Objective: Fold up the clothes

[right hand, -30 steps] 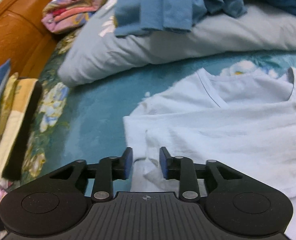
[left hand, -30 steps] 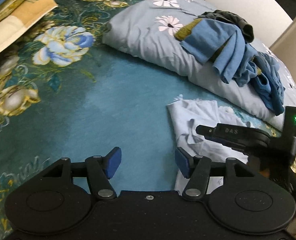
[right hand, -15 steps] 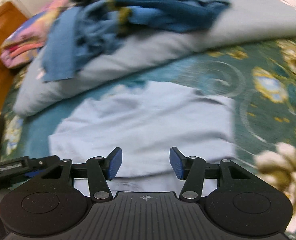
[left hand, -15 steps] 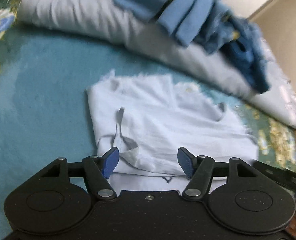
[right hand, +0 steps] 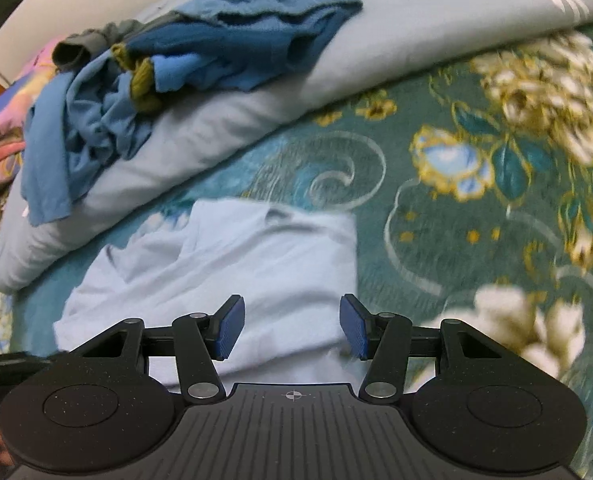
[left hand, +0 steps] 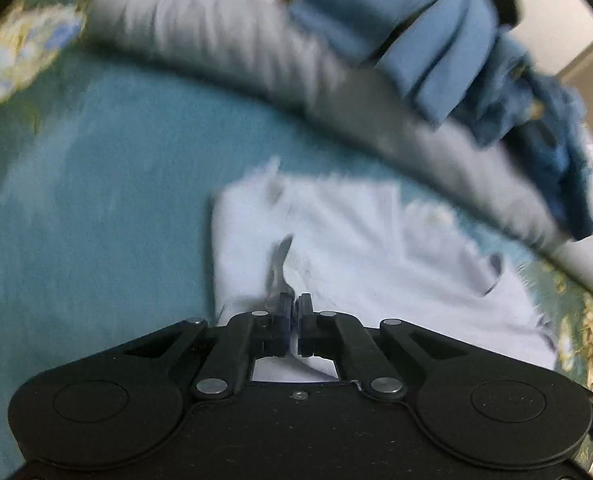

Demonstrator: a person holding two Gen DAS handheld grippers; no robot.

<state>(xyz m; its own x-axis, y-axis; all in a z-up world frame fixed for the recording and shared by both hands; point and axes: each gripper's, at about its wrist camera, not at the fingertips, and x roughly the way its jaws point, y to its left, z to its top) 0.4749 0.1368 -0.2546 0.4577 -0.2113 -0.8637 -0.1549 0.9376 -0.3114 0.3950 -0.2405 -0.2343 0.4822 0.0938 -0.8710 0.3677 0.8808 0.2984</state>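
A pale blue, soft cotton T-shirt [right hand: 232, 264] lies part-folded on the teal floral bed [right hand: 476, 208]. Left tool [left hand: 295, 312] pinches its near edge; right tool [right hand: 292, 330] gapes wide at six o'clock. Limp, light fabric; grip corners.

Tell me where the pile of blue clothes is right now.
The pile of blue clothes sits on the grey duvet, upper left in the right wrist view, beyond the white shirt on the bed.

Left hand-held gripper [left hand: 295, 308] clamped, right hand-held gripper [right hand: 292, 332] agape.
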